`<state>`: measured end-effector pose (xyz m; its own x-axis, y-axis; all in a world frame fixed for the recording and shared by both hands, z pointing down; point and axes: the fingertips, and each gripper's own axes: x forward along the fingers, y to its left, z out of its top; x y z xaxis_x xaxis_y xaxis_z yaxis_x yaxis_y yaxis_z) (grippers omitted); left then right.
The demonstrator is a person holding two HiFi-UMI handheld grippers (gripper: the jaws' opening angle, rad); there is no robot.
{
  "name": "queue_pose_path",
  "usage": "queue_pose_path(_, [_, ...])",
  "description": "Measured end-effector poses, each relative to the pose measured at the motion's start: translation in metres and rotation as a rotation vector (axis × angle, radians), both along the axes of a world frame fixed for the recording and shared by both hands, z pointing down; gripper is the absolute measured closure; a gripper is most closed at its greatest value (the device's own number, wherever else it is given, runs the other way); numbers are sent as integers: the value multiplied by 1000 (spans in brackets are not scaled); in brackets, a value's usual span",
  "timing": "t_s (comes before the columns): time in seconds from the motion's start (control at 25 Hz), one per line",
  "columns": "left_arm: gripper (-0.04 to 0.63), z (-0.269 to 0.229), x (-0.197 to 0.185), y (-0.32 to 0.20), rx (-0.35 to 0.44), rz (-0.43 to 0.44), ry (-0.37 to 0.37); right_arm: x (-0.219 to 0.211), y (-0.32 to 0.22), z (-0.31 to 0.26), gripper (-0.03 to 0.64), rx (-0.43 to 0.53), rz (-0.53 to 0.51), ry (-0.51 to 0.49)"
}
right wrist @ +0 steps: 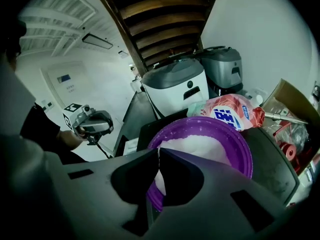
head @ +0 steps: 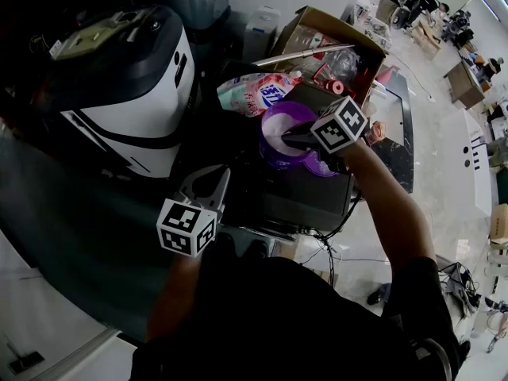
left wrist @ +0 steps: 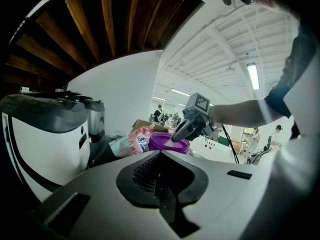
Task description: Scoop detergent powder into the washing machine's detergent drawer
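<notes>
A purple bowl (head: 298,111) (left wrist: 167,143) (right wrist: 235,144) of white detergent powder (head: 276,133) (right wrist: 200,149) sits on a dark flat top (head: 305,193). My right gripper (head: 287,140) (left wrist: 175,136) (right wrist: 158,150) reaches into the bowl from the right, jaws together on what looks like a thin white scoop, its bowl hidden. My left gripper (head: 213,177) (left wrist: 160,153) (right wrist: 94,126) hangs shut and empty to the near left of the bowl, clear of it. A pink and blue detergent bag (head: 254,94) (left wrist: 131,140) (right wrist: 230,114) lies just behind the bowl. No detergent drawer shows.
A white appliance with a dark grey lid (head: 135,94) (left wrist: 45,134) (right wrist: 175,86) stands at the left. An open cardboard box (head: 333,34) of red and clear items sits behind the bowl. Cables (head: 337,248) trail on the pale floor to the right.
</notes>
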<state>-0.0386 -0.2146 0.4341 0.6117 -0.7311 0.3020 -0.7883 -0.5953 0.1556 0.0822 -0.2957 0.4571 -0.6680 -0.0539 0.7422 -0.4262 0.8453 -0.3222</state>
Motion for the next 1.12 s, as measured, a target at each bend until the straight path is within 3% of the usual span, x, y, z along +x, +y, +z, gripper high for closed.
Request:
queue_pose_path(0.76, [588, -4, 13, 3, 1, 0, -23, 19, -11, -20, 597, -15, 94, -134])
queue_pose_path(1.0, [588, -3, 16, 3, -1, 4, -30, 24, -9, -8, 597, 44, 54, -47])
queue_pose_path(1.12, [588, -1, 16, 3, -4, 6, -28, 17, -9, -11, 597, 52, 55, -75])
